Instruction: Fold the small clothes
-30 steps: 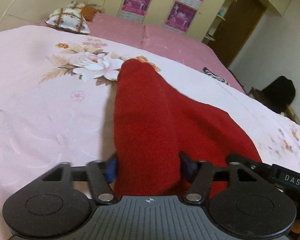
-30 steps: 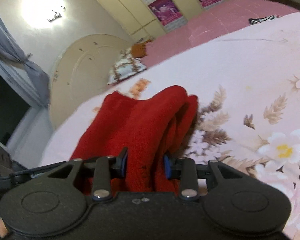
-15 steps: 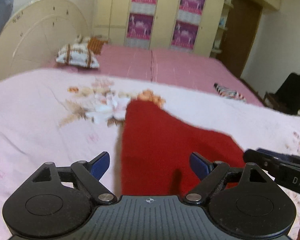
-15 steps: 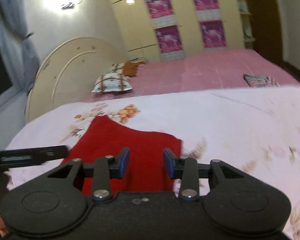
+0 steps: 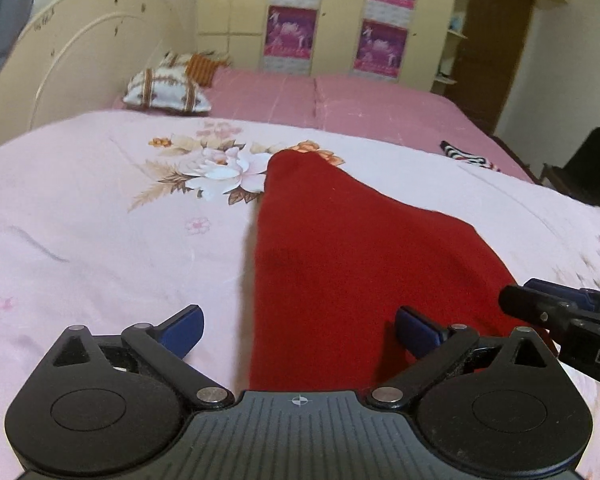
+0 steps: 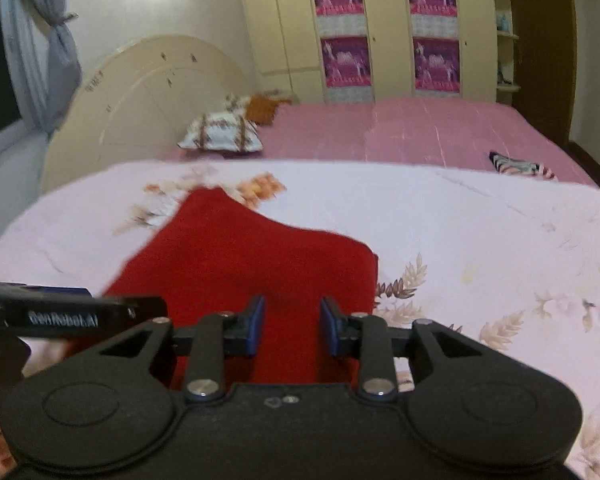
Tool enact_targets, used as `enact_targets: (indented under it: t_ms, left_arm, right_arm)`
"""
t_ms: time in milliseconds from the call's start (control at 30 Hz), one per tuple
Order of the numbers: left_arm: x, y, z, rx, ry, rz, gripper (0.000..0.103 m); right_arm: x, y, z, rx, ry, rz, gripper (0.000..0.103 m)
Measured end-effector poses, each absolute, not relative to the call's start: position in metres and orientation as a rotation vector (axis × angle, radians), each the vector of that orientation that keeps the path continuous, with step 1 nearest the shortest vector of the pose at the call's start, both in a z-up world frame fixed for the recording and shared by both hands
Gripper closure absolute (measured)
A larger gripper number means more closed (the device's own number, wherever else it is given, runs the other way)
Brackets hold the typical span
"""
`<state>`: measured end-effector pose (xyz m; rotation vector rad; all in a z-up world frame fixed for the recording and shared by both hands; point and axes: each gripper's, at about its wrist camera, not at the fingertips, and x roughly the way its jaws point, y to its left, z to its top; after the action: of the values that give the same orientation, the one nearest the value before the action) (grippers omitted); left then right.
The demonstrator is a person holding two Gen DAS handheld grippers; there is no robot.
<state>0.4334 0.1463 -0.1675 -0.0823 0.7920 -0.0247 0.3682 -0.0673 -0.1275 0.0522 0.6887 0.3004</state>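
Observation:
A red knitted garment (image 5: 340, 260) lies flat, folded, on the pale pink flowered quilt (image 5: 100, 220). My left gripper (image 5: 298, 326) hovers over its near edge, the jaws wide and still opening, with no pad on the fabric. In the right wrist view the same red garment (image 6: 240, 256) lies below my right gripper (image 6: 292, 320). Its jaws stand a narrow gap apart and are closing, with nothing pinched between the blue pads. Each gripper shows at the edge of the other's view: the right gripper (image 5: 540, 308) and the left gripper (image 6: 72, 312).
A patterned pillow (image 5: 164, 90) lies by the cream headboard (image 5: 60, 64) on the darker pink sheet (image 5: 360, 104). A striped cloth (image 5: 466, 156) sits at the far right of the bed. A wardrobe with posters (image 6: 380, 28) stands behind, a dark chair (image 5: 592, 168) at right.
Both grippers let go of the red garment and drew back and up. The garment, bunched and lifted before, now lies flat. The left jaws widened; the right view rolled level.

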Motion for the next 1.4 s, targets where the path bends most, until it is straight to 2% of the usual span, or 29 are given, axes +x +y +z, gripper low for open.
enact_targets:
  t_ms: [167, 333, 467, 800, 1300, 1400]
  left_arm:
    - [0.403, 0.141, -0.178, -0.034, 0.83, -0.041, 0.002]
    - [0.4, 0.139, -0.19, -0.047, 0.865, -0.023, 0.002]
    - [0.389, 0.134, -0.178, -0.004, 0.867, -0.017, 0.002]
    - [0.368, 0.135, -0.178, 0.003, 0.899, -0.01, 0.002]
    - [0.324, 0.145, -0.146, 0.009, 0.868, -0.042, 0.002]
    - [0.317, 0.148, -0.147, -0.002, 0.882, -0.046, 0.002]
  right_arm:
    - [0.335, -0.06, -0.131, 0.011, 0.703, 0.324, 0.072]
    - [0.331, -0.055, -0.166, -0.021, 0.788, 0.275, 0.075]
    - [0.32, -0.052, -0.154, -0.016, 0.764, 0.275, 0.068]
    - [0.303, -0.051, -0.16, -0.029, 0.817, 0.193, 0.067]
    - [0.256, -0.045, -0.13, 0.093, 0.761, 0.166, 0.066]
    - [0.246, -0.042, -0.13, 0.101, 0.768, 0.164, 0.061]
